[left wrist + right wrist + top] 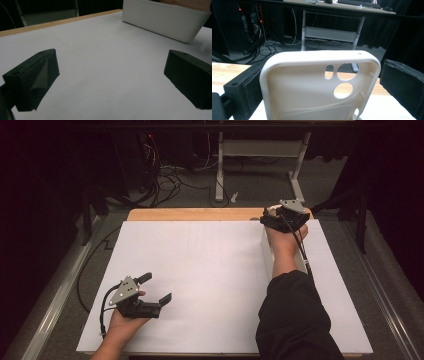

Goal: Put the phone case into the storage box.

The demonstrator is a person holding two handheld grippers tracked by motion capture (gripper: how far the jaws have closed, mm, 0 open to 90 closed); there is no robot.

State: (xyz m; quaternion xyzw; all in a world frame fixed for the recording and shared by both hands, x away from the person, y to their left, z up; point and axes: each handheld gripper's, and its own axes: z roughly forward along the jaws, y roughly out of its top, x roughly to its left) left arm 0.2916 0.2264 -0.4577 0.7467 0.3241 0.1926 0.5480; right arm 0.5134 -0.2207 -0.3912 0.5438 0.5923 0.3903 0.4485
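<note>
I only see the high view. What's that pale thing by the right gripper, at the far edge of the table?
Observer: It's a cream phone case, standing between the right gripper's fingers.
Operator: Is it squeezed tight?
Observer: It doesn't look so. A thin gap shows between the case and one finger.
Operator: Which way does it face?
Observer: Its hollow inside faces the gripper's camera, with three camera holes near the top.

Left hand-held gripper (159, 288) low at near left, jaws wide apart; right hand-held gripper (280, 215) extended far forward, jaws open.
</note>
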